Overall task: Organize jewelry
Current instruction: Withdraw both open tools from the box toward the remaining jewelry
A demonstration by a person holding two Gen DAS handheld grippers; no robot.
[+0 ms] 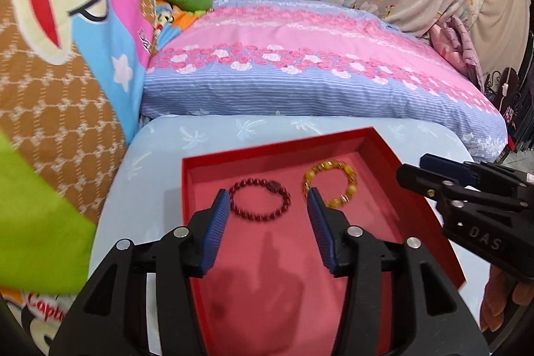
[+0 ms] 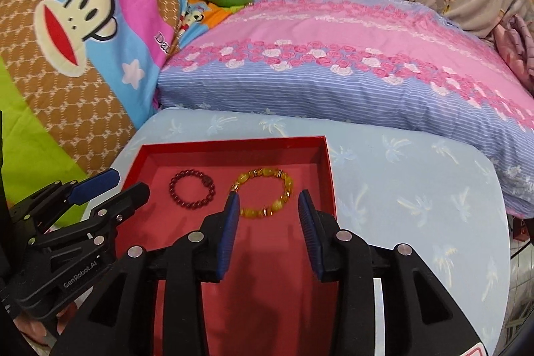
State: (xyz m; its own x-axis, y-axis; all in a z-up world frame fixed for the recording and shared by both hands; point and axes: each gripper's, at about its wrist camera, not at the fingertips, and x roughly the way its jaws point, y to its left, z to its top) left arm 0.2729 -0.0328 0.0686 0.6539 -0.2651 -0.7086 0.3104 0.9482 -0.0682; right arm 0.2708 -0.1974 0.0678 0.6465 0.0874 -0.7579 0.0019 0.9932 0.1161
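Inside the red tray, toward its far end, lie the two pieces of jewelry: a dark red bead bracelet and, at its 3 o'clock, a yellow bead bracelet, near each other but apart, both flat on the pink lining. The right gripper hangs over the tray with its jaws spread wide and empty, the yellow bracelet's near arc showing between the blue pads. The left gripper likewise stands wide open, holding nothing, with the dark red bracelet just ahead at its 12 o'clock.

Judging by this, the step in hand is either a pick or a tidy placement of a bracelet. To do it well, lower one pad inside the ring and one outside, close on a single stretch of beads rather than across the whole loop, and lift straight so the beads don't roll or drag the lining.

Counted: two bracelets, one tray, two grippers. The tray sits on a pale blue cushion; at its 12 o'clock lies a pink and blue striped pillow, at 10 o'clock a cartoon monkey blanket.
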